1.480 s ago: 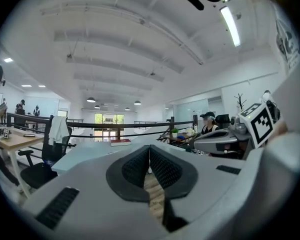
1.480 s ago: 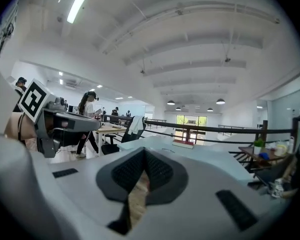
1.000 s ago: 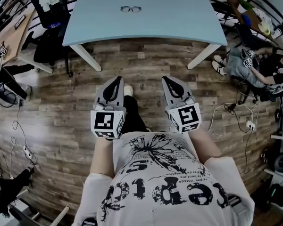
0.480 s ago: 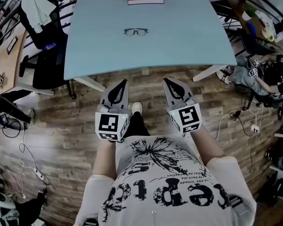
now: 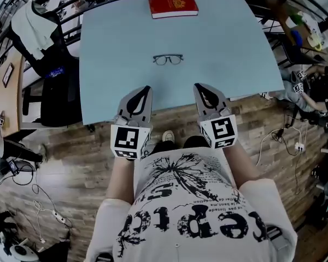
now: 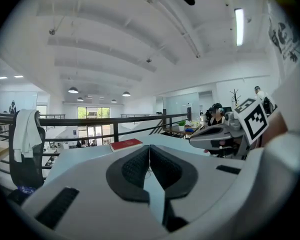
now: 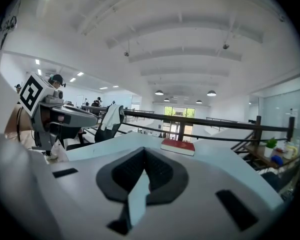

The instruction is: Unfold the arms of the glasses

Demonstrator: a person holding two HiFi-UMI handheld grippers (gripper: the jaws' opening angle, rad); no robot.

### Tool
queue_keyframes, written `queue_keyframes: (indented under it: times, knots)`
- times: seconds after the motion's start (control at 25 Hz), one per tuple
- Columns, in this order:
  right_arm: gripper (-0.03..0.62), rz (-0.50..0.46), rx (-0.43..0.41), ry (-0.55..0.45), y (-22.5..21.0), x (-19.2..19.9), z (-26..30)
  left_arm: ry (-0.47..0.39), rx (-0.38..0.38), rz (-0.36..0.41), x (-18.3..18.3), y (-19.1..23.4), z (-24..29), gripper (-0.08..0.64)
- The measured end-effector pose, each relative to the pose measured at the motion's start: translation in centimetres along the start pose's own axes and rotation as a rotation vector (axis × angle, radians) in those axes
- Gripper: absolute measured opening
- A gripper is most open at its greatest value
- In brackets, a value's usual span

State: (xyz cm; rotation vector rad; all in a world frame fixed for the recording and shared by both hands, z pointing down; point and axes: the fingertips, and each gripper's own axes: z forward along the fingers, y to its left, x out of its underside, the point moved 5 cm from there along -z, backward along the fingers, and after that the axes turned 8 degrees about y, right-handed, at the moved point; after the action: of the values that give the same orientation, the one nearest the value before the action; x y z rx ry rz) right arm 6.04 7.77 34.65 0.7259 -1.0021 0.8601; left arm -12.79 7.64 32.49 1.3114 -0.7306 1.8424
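- Early step, by the look of it: getting near the glasses point(image 5: 168, 59), with no touch yet.
- Left gripper point(image 5: 146, 89): jaws pressed tight together, nothing between them.
- Right gripper point(image 5: 199, 87): jaws clenched too, and empty.
- Both sets of jaws over the near edge of the table point(image 5: 109, 48), side by side, pointing across it.
- Glasses flat on the table, ahead of both jaws and apart from them, about midway between the two tips.
- Too small to tell if the arms of the glasses are folded in.
- Red book point(image 5: 173, 6) far past the glasses, well ahead of the jaws, at the far edge of the table.
- Next move, most likely: open the jaws, reach ahead to the glasses, hold the front with one gripper and swing an arm out with the other.
- Calls for a soft, careful pinch, since the arms look thin and could slide or bend.
- No box, case or bowl to see on the table; only the glasses and the book.
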Motion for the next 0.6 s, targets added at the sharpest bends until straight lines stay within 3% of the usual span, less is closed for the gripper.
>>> queue_keyframes:
  times: [0.44,0.6]
  knots:
    - [0.011,0.039,0.015,0.086,-4.5,0.9,9.2,0.081,0.009,-0.013,1.3,5.2,7.3,0.018]
    - [0.011,0.037,-0.031,0.156,-6.5,1.4,13.3,0.106,0.002,-0.050,1.4,7.0,10.8,0.018]
